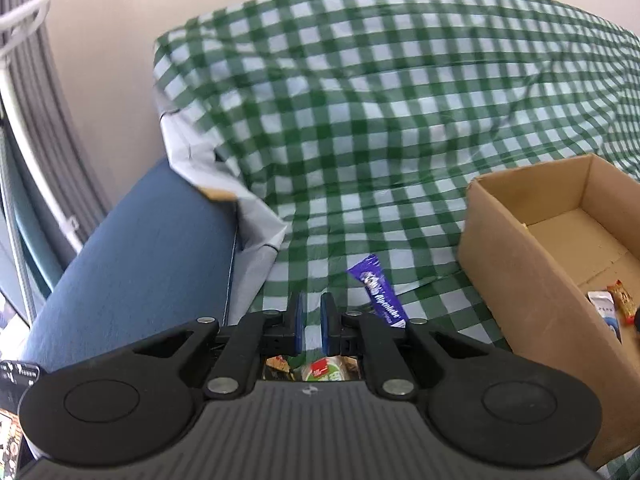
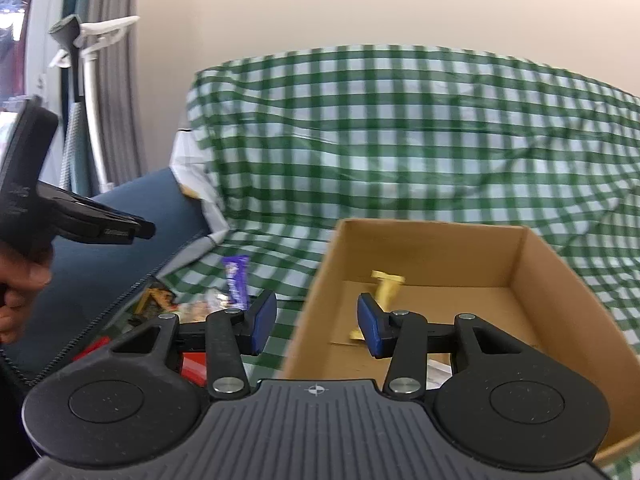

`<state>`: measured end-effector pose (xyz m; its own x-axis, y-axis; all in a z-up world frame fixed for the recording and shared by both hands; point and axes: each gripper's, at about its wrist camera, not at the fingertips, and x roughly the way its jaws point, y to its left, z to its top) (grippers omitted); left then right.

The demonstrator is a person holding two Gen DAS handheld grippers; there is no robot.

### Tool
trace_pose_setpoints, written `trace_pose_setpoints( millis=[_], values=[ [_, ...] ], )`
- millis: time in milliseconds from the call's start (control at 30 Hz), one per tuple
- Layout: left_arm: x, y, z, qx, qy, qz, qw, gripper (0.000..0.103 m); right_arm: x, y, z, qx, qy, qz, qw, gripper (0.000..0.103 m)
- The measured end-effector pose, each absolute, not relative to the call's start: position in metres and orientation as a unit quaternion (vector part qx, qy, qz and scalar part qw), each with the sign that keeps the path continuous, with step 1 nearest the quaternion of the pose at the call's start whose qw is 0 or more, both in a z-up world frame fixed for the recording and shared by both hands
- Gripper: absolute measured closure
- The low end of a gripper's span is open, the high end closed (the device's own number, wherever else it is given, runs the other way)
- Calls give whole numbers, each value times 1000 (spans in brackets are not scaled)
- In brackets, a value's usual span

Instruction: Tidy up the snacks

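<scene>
A purple snack bar [image 1: 378,292] [image 2: 237,280] lies on the green checked cloth [image 1: 400,120] [image 2: 400,140], left of an open cardboard box [image 1: 516,264] [image 2: 316,300]. Inside the box are a yellow wrapped snack [image 2: 386,284], a white packet [image 1: 606,312] and an orange bar [image 1: 622,298]. My left gripper [image 1: 313,322] is shut with nothing in it, just left of the purple bar. More snacks [image 1: 320,368] [image 2: 160,300] lie under and behind it. My right gripper [image 2: 316,322] is open and empty above the box's near left wall. In the right wrist view the left gripper [image 2: 144,230] shows at the left edge.
A blue cushion [image 1: 140,260] [image 2: 120,248] borders the cloth on the left. Grey curtains [image 1: 44,100] and a white stand [image 2: 92,92] rise behind it. A hand [image 2: 20,280] holds the left gripper. A red packet [image 2: 192,364] lies below the right gripper.
</scene>
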<state>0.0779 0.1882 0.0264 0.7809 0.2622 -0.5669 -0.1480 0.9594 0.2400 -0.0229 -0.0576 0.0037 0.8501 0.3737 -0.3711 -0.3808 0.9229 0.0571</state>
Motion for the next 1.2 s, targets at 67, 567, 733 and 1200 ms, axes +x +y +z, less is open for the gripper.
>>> trace_pose_setpoints(
  millis=[67, 567, 733, 1200],
  values=[
    [79, 194, 27, 82, 317, 116, 938, 93, -22, -52, 3, -8, 188, 210, 959, 60],
    [96, 238, 17, 10, 358, 161, 920, 93, -27, -4, -11, -27, 180, 326, 928, 62],
    [97, 249, 15, -3, 363, 178, 915, 93, -29, 19, -18, -32, 187, 363, 912, 62],
    [104, 278, 2, -77, 402, 182, 894, 93, -9, 85, -64, -77, 282, 402, 868, 49]
  ],
)
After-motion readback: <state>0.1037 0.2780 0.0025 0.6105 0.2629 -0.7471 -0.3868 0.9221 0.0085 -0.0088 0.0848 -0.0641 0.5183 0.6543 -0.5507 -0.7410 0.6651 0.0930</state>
